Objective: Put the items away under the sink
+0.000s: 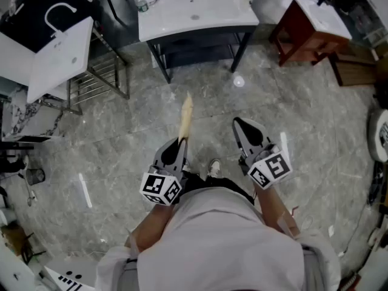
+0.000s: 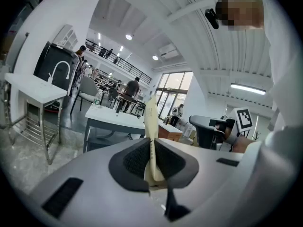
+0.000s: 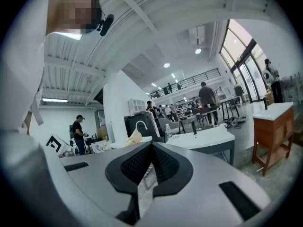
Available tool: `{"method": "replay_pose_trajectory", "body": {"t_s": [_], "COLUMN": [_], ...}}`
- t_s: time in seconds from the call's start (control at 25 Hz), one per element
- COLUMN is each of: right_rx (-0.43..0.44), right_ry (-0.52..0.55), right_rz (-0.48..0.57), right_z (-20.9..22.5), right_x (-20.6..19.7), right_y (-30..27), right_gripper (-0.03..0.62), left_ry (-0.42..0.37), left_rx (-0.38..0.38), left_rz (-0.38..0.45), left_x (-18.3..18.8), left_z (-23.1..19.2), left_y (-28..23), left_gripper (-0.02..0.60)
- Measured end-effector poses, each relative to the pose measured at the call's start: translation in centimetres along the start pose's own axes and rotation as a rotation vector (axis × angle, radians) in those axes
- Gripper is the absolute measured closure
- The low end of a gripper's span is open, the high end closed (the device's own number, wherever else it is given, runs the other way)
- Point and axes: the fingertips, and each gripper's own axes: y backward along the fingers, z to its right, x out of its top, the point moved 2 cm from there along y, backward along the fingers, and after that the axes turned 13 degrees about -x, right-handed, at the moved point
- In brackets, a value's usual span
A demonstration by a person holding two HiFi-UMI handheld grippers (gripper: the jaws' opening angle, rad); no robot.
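The left gripper [image 1: 180, 143] has its fingers [image 2: 135, 161] clamped on a flat cream-yellow packet [image 1: 185, 117], held edge-on and pointing far, toward the white sink [image 1: 200, 11]. The right gripper [image 1: 238, 122] has its fingers [image 3: 166, 167] drawn together to a thin slit. The sink sits on a dark-framed bench [image 1: 241, 44] with a shelf [image 1: 197, 52] below, and a bottle [image 1: 140, 1] stands at its left edge. A small white disc [image 1: 238, 82] lies on the marble floor [image 1: 133, 120] between the grippers and the bench. At far left stands a wire rack [image 1: 100, 77], at far right a red-brown wooden vanity [image 1: 300, 38]. The floor between them lies open.
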Motion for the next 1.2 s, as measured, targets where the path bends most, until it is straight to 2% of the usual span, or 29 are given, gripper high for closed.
{"method": "replay_pose_trajectory", "body": {"t_s": [0.4, 0.56, 0.76, 1.08, 1.2], "right_rx": [0.049, 0.065, 0.060, 0.064, 0.068], "right_ry": [-0.118, -0.150, -0.092, -0.067, -0.077], "right_rz": [-0.065, -0.068, -0.066, -0.032, -0.023], "right_z": [-2.5, -2.6, -0.8, 3.2, 4.1], "right_x": [-1.7, -1.6, -1.2, 0.7, 0.9], "right_y": [-1.1, -0.8, 0.2, 2.1, 2.5], "right_gripper": [0.562, 0.562, 0.562, 0.560, 0.560], "left_ry": [0.018, 0.026, -0.005, -0.024, -0.033], "left_rx": [-0.035, -0.023, 0.000, 0.035, 0.045], "left_rz": [0.014, 0.036, 0.063, 0.139, 0.145], "left_x": [-0.7, -0.7, 0.0, 0.9, 0.9], "left_z": [-0.3, -0.4, 0.5, 2.2, 2.9], "left_y": [0.8, 0.9, -0.5, -4.0, -4.4], "left_gripper": [0.555, 0.555, 0.555, 0.556, 0.556]}}
